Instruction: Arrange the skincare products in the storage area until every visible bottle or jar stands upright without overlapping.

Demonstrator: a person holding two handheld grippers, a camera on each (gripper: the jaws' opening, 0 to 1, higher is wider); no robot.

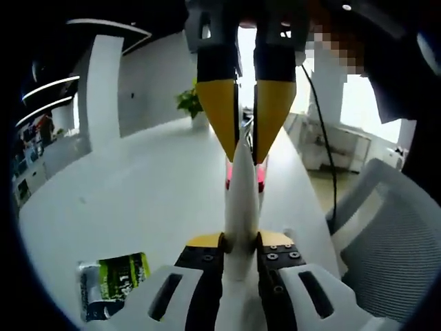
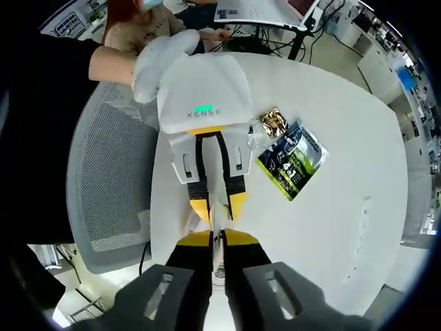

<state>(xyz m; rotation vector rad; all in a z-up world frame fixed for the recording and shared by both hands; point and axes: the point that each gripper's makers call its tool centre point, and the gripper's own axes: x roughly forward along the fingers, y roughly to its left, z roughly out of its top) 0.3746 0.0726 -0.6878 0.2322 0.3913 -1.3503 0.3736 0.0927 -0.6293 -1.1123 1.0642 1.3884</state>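
A slim white tube (image 1: 242,186) with a pink end (image 1: 261,176) is held over the white table (image 1: 138,179), seen edge-on. My left gripper (image 1: 241,243) is shut on its near end. The right gripper (image 1: 245,148) comes down from the top of the left gripper view, its yellow fingertips (image 1: 220,117) pinching the tube's far part just above the pink end. In the right gripper view the same tube (image 2: 218,219) runs between my right gripper (image 2: 217,241), shut on it, and the left gripper (image 2: 217,203), whose white body is held by a gloved hand (image 2: 158,55).
A green-and-black sachet (image 2: 293,160) lies flat on the table (image 2: 358,207) beside a small gold packet (image 2: 273,123); the sachet (image 1: 114,279) is near my left jaw. A grey mesh chair (image 2: 110,179) stands at the table edge. A potted plant (image 1: 191,103) sits far back.
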